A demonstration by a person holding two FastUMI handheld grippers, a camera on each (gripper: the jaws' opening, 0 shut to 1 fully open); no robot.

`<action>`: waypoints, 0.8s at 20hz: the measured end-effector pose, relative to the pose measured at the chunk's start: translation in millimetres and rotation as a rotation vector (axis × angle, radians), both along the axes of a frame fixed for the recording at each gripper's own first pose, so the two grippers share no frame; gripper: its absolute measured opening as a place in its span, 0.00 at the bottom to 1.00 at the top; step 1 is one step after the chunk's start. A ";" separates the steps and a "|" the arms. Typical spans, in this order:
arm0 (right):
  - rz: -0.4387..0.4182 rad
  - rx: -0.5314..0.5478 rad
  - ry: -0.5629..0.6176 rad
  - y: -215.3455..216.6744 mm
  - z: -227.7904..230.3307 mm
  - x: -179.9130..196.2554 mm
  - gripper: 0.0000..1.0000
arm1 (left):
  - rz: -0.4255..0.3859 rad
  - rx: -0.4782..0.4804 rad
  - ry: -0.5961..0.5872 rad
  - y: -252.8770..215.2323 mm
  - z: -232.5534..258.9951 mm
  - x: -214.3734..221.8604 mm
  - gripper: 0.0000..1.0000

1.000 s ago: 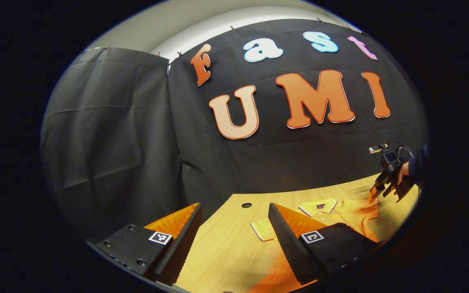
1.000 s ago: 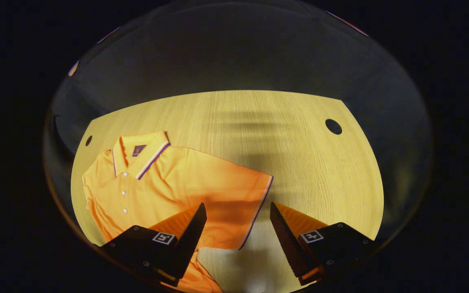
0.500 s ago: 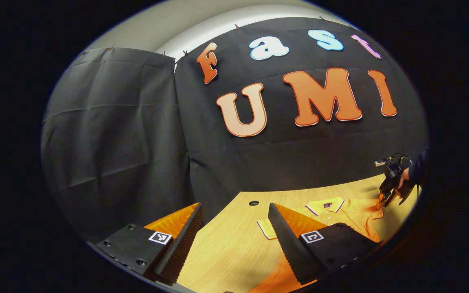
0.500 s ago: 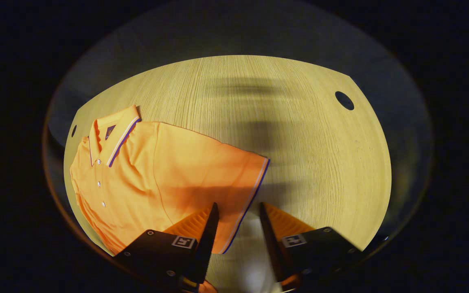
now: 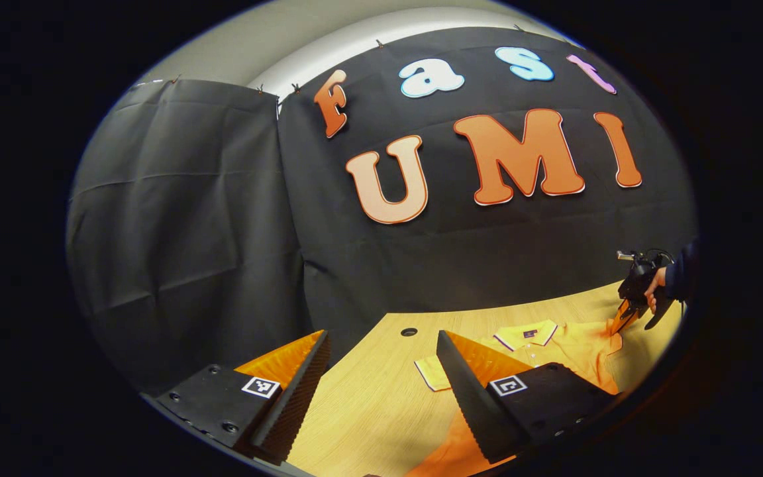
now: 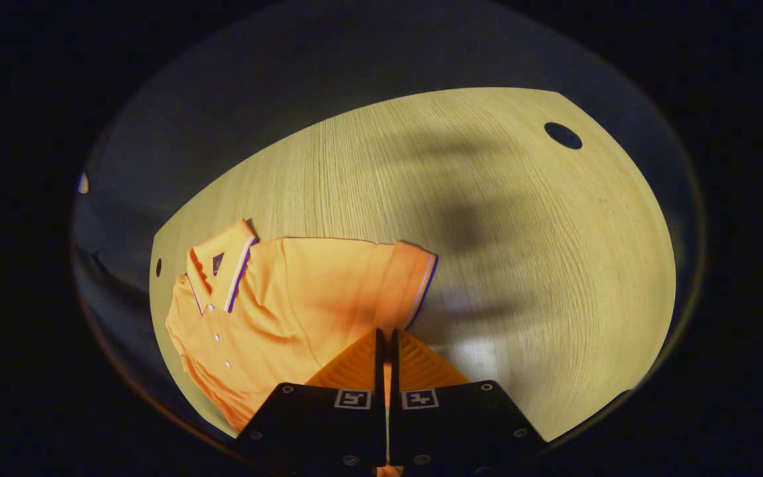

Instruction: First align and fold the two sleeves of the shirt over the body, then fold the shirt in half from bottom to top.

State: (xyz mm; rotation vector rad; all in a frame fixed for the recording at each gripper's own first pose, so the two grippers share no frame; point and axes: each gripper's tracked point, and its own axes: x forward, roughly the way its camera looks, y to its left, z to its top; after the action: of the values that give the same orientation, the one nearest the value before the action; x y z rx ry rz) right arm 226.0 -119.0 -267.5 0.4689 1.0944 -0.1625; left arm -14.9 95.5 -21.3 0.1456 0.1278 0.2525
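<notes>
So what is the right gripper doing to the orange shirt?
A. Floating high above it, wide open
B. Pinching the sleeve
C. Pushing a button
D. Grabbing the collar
B. In the right gripper view the right gripper has its fingers closed together with a strip of the shirt sleeve between them, well away from the collar.

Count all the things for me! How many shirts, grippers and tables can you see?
Shirts: 1, the orange shirt
Grippers: 2, the left gripper open, the right gripper pinching the sleeve
Tables: 1, the wooden table
Total: 4
</notes>
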 end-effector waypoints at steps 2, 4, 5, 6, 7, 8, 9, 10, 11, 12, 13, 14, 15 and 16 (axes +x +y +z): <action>0.034 0.012 -0.032 11.7 16.6 4.0 0.03 | -0.004 -0.003 0.001 -1.4 0.3 0.5 0.99; 0.079 0.013 -0.067 26.6 29.2 10.0 0.02 | -0.011 -0.003 0.001 -2.4 1.0 0.6 1.00; 0.104 0.007 -0.080 33.5 35.1 11.9 0.02 | -0.014 -0.003 0.001 -2.9 1.9 1.1 0.99; 0.123 0.001 -0.096 40.1 41.2 14.9 0.02 | -0.016 -0.003 0.003 -3.3 0.6 1.1 0.99; 0.144 0.001 -0.107 47.7 46.7 17.9 0.03 | -0.017 -0.005 0.003 -3.3 0.7 1.2 0.99; 0.158 0.000 -0.117 54.5 51.1 19.2 0.02 | -0.018 -0.008 0.002 -4.0 0.0 2.2 0.99; 0.171 0.005 -0.124 61.9 54.4 21.7 0.02 | -0.017 -0.009 0.003 -4.0 -0.5 2.8 0.99; 0.178 0.015 -0.132 69.8 58.4 23.5 0.02 | -0.017 -0.011 0.006 -4.3 -1.3 2.5 1.00; 0.182 0.028 -0.144 76.7 62.2 26.4 0.02 | -0.016 -0.014 0.008 -4.1 -1.8 2.2 1.00; 0.179 0.039 -0.147 82.7 64.5 25.8 0.02 | -0.017 -0.017 0.011 -3.9 -4.3 3.0 1.00; 0.186 0.054 -0.152 89.8 67.4 27.1 0.03 | -0.017 -0.020 0.016 -3.4 -5.8 3.5 1.00; 0.193 0.068 -0.158 97.1 68.9 26.9 0.05 | -0.018 -0.023 0.020 -3.8 -6.8 3.3 0.99; 0.205 0.084 -0.161 104.8 71.1 26.5 0.08 | -0.020 -0.022 0.023 -3.8 -6.5 3.6 1.00; 0.214 0.103 -0.168 112.8 73.7 26.8 0.10 | -0.021 -0.019 0.026 -3.8 -7.3 3.0 1.00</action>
State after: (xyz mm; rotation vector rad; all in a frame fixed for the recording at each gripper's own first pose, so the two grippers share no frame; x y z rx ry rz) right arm 252.8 -6.3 -193.8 0.4457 0.9830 0.1202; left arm -11.9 91.7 -28.6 0.1314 0.1543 0.2283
